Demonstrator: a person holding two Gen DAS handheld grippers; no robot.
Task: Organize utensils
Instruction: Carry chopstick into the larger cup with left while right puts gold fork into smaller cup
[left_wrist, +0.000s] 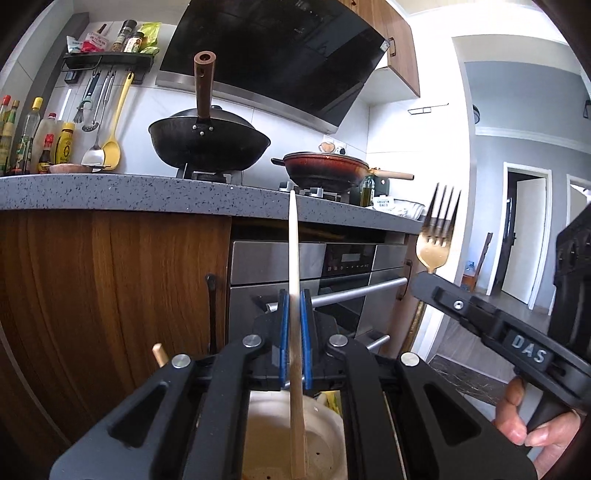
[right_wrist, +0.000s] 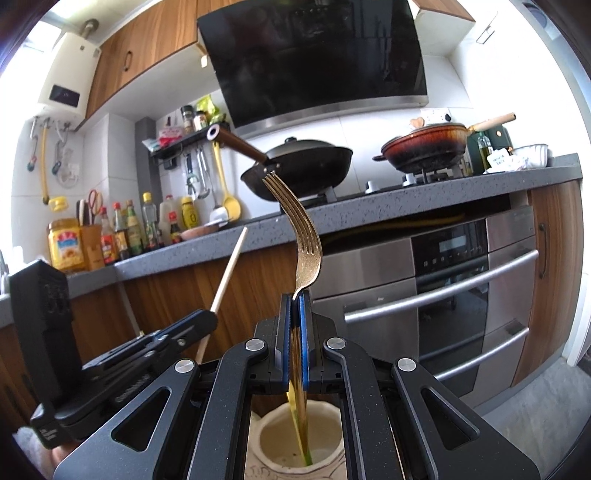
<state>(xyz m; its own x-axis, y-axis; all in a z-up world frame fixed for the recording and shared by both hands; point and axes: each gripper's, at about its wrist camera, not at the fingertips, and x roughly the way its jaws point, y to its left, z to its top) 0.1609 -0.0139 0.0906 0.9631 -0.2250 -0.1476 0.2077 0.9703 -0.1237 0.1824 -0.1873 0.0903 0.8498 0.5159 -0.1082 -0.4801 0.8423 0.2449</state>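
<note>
My left gripper (left_wrist: 294, 306) is shut on a pale wooden chopstick (left_wrist: 294, 258) that stands upright, its lower end over a cream ceramic holder (left_wrist: 266, 435) below the jaws. My right gripper (right_wrist: 295, 306) is shut on a gold fork (right_wrist: 301, 229), tines up, its handle reaching down into a cream ceramic jar (right_wrist: 325, 435). The left wrist view shows the fork (left_wrist: 437, 229) and the right gripper (left_wrist: 424, 280) at the right. The right wrist view shows the chopstick (right_wrist: 229, 269) and the left gripper (right_wrist: 207, 317) at the left.
A grey speckled counter (left_wrist: 110, 192) runs ahead with a black wok (left_wrist: 208, 140) and a brown pan (left_wrist: 325, 166) on the hob. Sauce bottles (right_wrist: 125, 232) and hanging utensils (left_wrist: 107, 122) stand at the left. A steel oven (right_wrist: 461, 288) sits below.
</note>
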